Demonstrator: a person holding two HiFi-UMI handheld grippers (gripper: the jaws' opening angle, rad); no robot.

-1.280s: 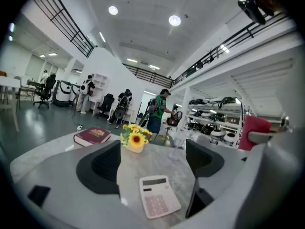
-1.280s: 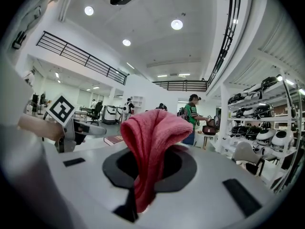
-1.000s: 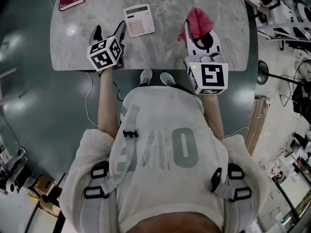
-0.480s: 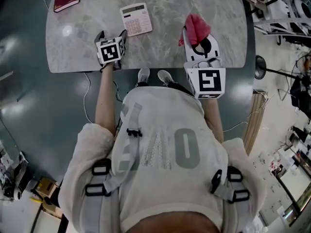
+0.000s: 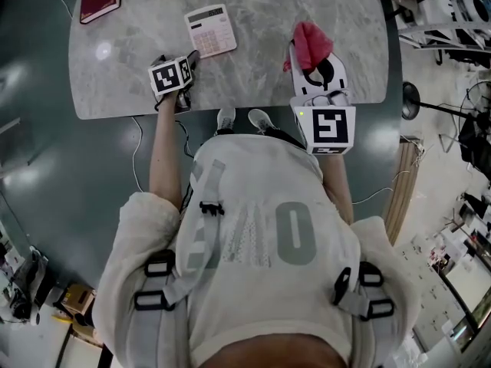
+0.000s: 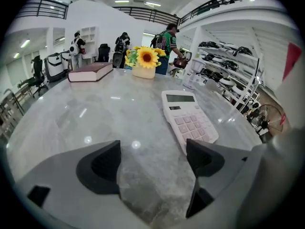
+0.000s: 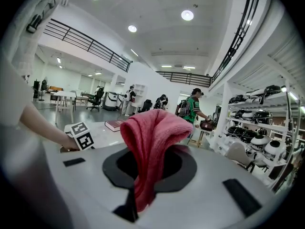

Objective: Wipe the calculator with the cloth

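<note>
Jaws of the right gripper (image 7: 139,194) are pressed together on a red cloth (image 7: 153,140). The cloth stands up out of the jaws in a folded bunch and droops forward over them. In the head view this gripper sits at the near right of a grey marble table (image 5: 261,71), with the cloth above the tabletop.

The left gripper (image 6: 152,162) has its jaws wide apart with nothing between them; only bare marble shows in the gap. It sits low at the near left edge of the table, its marker cube (image 5: 170,77) facing up.

The calculator (image 6: 188,118), pale pink with a dark display at its far end, lies flat on the table. It is just ahead of the left gripper and slightly to its right, not touching it. It is well apart from the cloth.

Farther back on the table, a dark red book (image 6: 90,71) lies at the far left corner. A small pot of yellow sunflowers (image 6: 144,62) stands near the far edge. Beyond the table, several people stand among white shelves.
</note>
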